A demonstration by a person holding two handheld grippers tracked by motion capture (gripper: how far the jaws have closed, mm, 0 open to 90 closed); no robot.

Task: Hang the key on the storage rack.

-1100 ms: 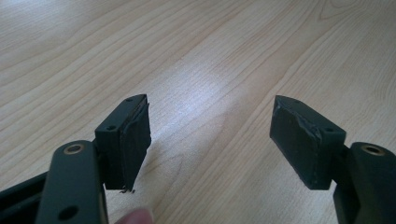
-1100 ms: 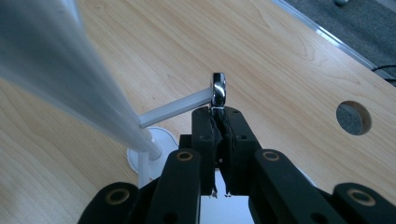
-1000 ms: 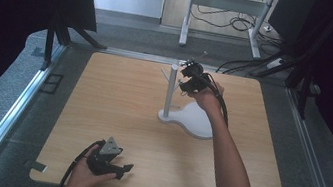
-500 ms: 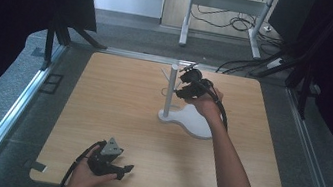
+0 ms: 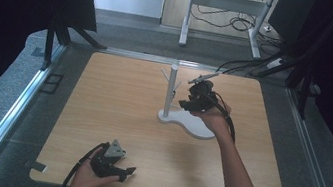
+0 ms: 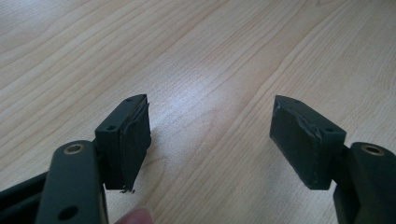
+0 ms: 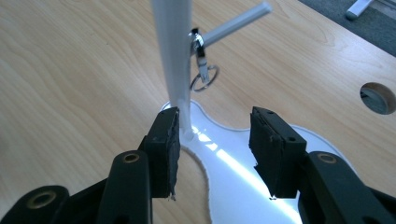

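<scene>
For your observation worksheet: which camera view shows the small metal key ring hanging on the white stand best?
The right gripper view: the small metal key ring hangs close and sharp from a peg of the white stand. The high view shows it as a tiny dark speck; the left gripper view faces bare wood.

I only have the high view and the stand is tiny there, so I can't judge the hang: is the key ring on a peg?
Observer: Yes. In the right gripper view the key ring hangs free by its clip from a peg of the white stand.
Operator: Is the right gripper off it?
Observer: Yes. The right gripper has just been opening its jaws. Nothing is between the pads, and the ring hangs beyond them.
Operator: And the left one?
Observer: The left gripper is open over the bare table and holds nothing.
</scene>
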